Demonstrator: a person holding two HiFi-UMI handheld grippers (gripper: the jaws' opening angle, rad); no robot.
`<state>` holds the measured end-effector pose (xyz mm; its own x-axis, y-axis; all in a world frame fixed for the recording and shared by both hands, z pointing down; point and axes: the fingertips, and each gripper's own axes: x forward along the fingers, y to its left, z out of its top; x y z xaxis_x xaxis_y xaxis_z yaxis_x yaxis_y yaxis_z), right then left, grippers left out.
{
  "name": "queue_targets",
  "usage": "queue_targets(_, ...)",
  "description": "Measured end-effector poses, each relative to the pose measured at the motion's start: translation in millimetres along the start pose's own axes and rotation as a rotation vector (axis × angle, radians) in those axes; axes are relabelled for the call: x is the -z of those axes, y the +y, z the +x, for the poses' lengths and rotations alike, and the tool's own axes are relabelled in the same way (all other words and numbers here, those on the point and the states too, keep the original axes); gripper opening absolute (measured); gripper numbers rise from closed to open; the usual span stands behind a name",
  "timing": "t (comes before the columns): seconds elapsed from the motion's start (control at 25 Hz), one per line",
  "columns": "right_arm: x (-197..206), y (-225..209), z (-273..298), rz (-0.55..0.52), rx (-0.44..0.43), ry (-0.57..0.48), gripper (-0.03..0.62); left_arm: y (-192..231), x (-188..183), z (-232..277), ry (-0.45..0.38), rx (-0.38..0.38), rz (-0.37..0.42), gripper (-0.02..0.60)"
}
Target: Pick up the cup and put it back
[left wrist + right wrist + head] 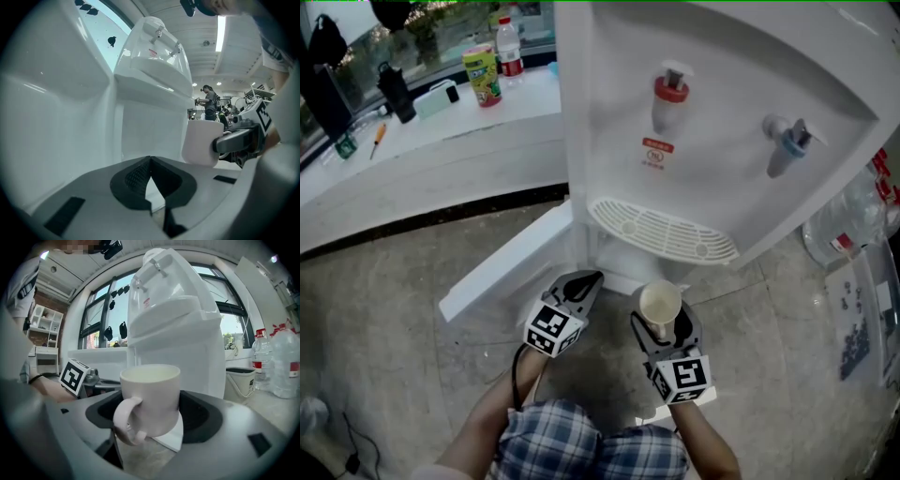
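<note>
The cup [150, 399] is held by the right gripper [664, 328], whose jaws are set wide apart and pressed against the cup's two sides, so that the body sits between the dark pads. It is carried in the air, clear of the floor [403, 309], just on the near side of the water dispenser [722, 141] and a little nearer than the slotted drip tray [661, 230]. The left gripper [577, 286] is kept to the left of the cup, well short of touching it; its jaws are brought together until the tips meet, and nothing is held between them.

The picking-up can be judged as done, since the cup is gripped and no surface is seen under it. The putting-back is left to do: the cup has yet to be lowered onto a resting place and let go. Where that place lies cannot be settled from these views; the drip tray below the red tap [670, 94] is the nearest likely spot, though this is only a guess.

The cup is held upright. Its long axis runs vertically, with the open mouth turned straight up, so that the rim is seen as a full circle from the head view. The handle is pointed to the near side, back toward the right gripper's camera and slightly to the left, away from the dispenser. No liquid can be made out inside
</note>
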<state>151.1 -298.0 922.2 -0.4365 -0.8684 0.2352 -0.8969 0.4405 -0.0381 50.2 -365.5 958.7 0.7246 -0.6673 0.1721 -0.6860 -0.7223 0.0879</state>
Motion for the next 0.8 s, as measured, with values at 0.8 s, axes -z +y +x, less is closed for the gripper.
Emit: queue_targets(0.8,43.3,-59.0,102.5,-0.029,0.121,0.066,0.384,2.3,3.7,0.8,0.014,-0.018,0.013,0.025)
